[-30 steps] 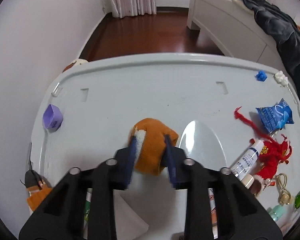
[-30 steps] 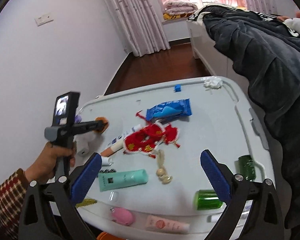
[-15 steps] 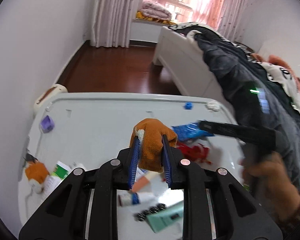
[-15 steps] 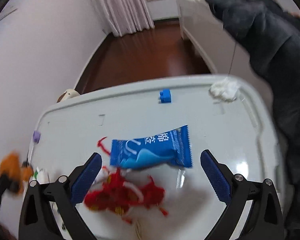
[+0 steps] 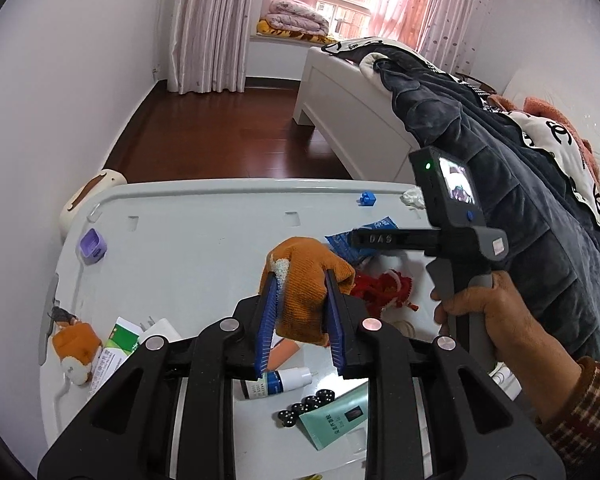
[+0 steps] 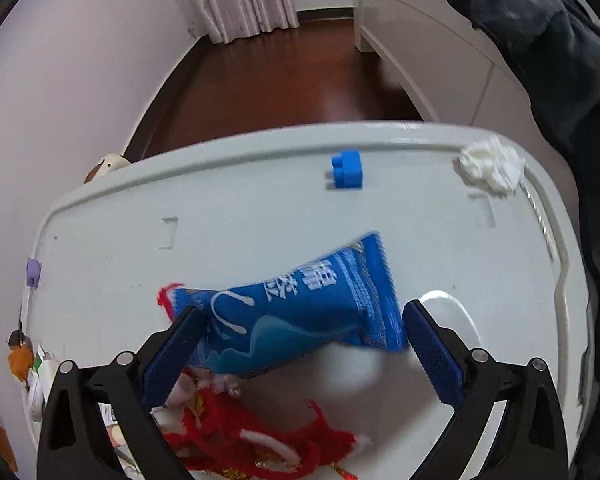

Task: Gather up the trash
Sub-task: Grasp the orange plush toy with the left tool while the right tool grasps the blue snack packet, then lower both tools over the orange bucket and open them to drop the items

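Gripping an orange cloth (image 5: 306, 288) above the worktop (image 5: 188, 248), the left tool (image 5: 300, 328) is clamped shut on it. Spread wide, the right tool (image 6: 300, 354) flanks a blue packet (image 6: 300, 308).

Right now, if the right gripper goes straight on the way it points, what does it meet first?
Most likely the blue packet. It lies between the open fingers of the right gripper, directly ahead on the white table. Depth is unclear; the fingers may already flank it.

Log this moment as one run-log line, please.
left claw: shut on orange glove | right claw: open, straddling blue packet | tissue wad: on tray
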The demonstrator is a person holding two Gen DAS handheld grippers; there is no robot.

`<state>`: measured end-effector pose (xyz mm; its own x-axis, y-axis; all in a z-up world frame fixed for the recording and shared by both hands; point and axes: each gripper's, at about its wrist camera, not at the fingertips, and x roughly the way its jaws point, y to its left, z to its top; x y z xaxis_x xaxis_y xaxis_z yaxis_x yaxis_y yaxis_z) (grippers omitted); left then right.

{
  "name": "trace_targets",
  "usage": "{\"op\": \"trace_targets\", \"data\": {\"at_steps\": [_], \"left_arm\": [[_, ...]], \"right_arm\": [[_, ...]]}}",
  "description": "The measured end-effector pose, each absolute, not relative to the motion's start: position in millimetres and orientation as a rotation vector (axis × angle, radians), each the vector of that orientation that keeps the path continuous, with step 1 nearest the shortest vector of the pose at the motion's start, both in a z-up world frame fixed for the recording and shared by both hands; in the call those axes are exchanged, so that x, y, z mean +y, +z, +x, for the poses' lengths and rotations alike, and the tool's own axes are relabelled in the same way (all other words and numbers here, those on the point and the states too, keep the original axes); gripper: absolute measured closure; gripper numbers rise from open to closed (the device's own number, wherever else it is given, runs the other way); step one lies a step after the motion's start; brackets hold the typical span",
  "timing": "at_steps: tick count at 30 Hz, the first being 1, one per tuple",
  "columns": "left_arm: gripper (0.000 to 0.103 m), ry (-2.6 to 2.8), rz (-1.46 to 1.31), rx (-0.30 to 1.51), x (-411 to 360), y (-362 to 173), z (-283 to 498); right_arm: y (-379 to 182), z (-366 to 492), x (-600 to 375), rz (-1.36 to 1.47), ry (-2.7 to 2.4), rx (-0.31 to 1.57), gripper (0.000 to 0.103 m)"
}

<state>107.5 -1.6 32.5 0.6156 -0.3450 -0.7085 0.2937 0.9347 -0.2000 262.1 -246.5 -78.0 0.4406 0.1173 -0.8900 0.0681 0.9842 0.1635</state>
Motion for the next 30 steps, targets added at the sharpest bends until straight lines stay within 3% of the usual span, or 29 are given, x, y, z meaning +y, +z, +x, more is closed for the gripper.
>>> {"op": "trace_targets", "data": {"at_steps": [8,13,18,19,20,22,30], "left_arm": [[0.08,-0.376,-0.104,0.805,10.6,43.2,107.1],[0.08,-0.388,-0.117,0.788,13.9,49.0,105.8],[0.08,-0.377,-0.119,0.781,20.5,49.8,106.4],[0.08,-0.375,-0.119,0.783,21.9,49.6,107.0],[0.08,-0.374,-0.122,0.784,22.9,49.5,107.4],[0.08,-0.37,-0.13,0.784,24.9,49.4,107.8],[0.08,-0.365,-0.159,0.77,34.4,54.7,106.3]], "right_arm": [[-84.7,244.8,-293.5,0.71,0.003,1.225,0.005],[-93.9,264.2,-276.5,0.639,-0.012,1.236,0.004],[-90.6,290.6,-239.6,0.331,-0.088,1.248,0.006],[-90.7,293.3,-228.0,0.225,-0.093,1.248,0.014],[-89.5,291.5,-211.3,0.089,-0.083,1.226,0.036],[-82.9,282.5,-190.7,-0.006,-0.003,1.187,0.069],[-43.8,247.4,-193.3,0.049,0.123,1.059,0.07]]}}
